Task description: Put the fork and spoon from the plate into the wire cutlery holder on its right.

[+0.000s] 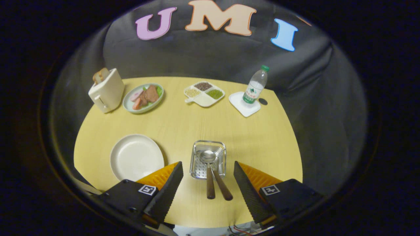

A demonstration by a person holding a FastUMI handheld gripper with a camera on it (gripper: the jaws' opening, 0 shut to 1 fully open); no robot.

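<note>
Farthest left on the bench (183,124) I see a toaster (105,90) with bread in it, then a plate of food (143,97). Nearer me sits the white plate (136,157), bare, just ahead of my left finger.

Going right, a divided dish of grains (204,93) lies at the back. In front of it is the wire cutlery holder (208,159), and both pieces are already there: the spoon (208,157) bowl rests inside with the fork (218,154) tines next to it, and the two wooden handles poke out over the near rim toward me.

My claw (208,185) is spread wide and carries nothing; the handles lie in the gap between the fingers, touched by neither.

I judge the placing done, so the step in hand is a clean retreat. I would draw straight back and upward, keeping the fingers wide so they don't clip the overhanging handles and drag the holder.

At the far right, a water bottle (255,86) stands on a small white tray (244,104).
</note>
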